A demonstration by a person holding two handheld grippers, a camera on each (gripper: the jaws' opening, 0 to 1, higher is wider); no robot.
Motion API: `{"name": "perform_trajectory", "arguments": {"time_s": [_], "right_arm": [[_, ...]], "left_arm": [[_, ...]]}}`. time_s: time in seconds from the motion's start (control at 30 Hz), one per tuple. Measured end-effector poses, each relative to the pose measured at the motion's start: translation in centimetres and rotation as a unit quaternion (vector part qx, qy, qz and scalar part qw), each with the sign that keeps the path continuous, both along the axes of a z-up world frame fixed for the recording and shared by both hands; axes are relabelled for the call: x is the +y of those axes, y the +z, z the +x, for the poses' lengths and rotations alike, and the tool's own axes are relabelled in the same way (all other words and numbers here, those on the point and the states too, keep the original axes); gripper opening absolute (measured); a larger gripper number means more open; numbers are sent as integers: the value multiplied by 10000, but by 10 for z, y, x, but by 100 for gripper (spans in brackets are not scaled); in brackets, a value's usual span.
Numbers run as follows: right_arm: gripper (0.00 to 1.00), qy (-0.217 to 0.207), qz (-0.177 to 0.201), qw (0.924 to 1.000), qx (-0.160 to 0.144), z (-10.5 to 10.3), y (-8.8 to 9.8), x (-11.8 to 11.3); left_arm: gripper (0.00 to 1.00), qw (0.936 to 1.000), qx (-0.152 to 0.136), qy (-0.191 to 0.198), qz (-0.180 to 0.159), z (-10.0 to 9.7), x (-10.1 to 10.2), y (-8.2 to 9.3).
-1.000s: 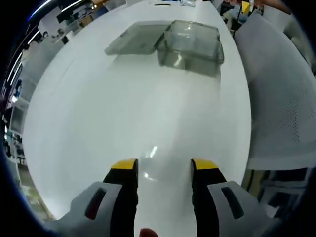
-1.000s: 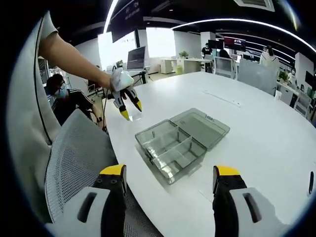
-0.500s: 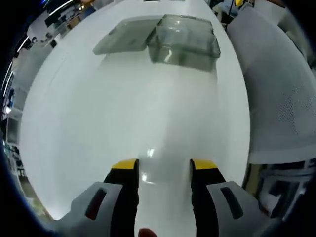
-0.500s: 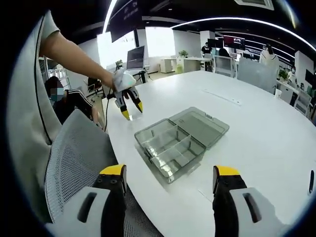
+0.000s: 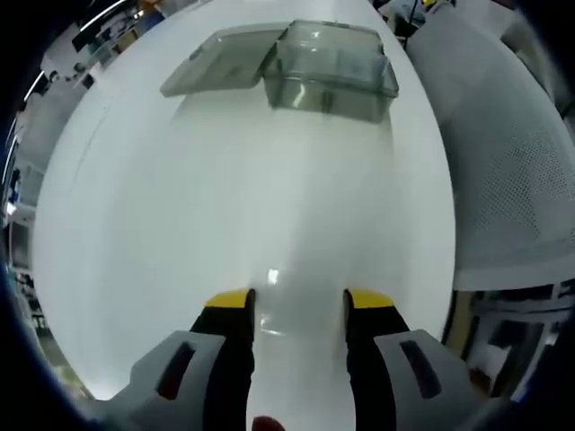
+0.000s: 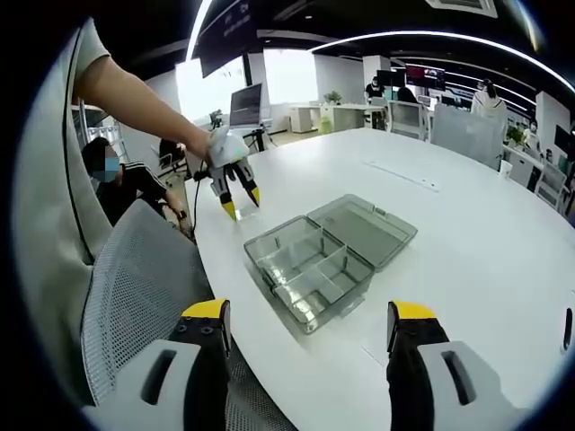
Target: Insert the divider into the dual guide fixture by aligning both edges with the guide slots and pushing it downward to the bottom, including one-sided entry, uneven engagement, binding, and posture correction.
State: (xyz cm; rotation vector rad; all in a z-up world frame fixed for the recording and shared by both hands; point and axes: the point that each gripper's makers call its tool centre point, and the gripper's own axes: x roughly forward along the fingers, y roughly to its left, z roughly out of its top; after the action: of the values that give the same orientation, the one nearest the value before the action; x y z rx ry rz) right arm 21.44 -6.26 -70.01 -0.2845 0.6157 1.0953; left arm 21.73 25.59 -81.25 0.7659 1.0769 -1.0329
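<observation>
A smoky clear plastic box (image 6: 310,269) lies on the white table (image 6: 467,260), its hinged lid (image 6: 368,229) flat open beside it. Thin divider walls (image 6: 316,266) stand inside and split it into compartments. My right gripper (image 6: 310,319) hovers open in front of the box, with nothing between its yellow-tipped jaws. My left gripper (image 6: 236,196), held by a person's hand, hangs above the table edge to the left of the box, jaws apart. In the left gripper view the left gripper (image 5: 298,305) is open low over bare table, the box (image 5: 328,67) and lid (image 5: 220,58) far ahead.
A grey mesh chair (image 6: 144,287) stands against the table edge near the box; its back (image 5: 512,153) lies along the right of the left gripper view. A thin clear strip (image 6: 402,176) lies farther back on the table. Desks, monitors and people occupy the office behind.
The left gripper's view has tipped and crept forward, so the box sits higher in it. In the right gripper view the left gripper has drifted slightly toward the box. The box has not moved.
</observation>
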Motion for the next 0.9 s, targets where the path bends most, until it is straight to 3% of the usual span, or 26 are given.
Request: {"name": "perform_trajectory", "arguments": {"time_s": [0.1,0.5,0.9], "right_arm": [[68,1,2,10000,-5,0,1,1],[68,24,53,10000,-30,2,3,6],[67,2,107,9999,-18,3,4,8]], "left_arm": [[31,10000,1,28,5,0,1,0],[29,9991,13,417,18,1,-2,0],[29,9993,-150,321,-98,7,-19,18]]}}
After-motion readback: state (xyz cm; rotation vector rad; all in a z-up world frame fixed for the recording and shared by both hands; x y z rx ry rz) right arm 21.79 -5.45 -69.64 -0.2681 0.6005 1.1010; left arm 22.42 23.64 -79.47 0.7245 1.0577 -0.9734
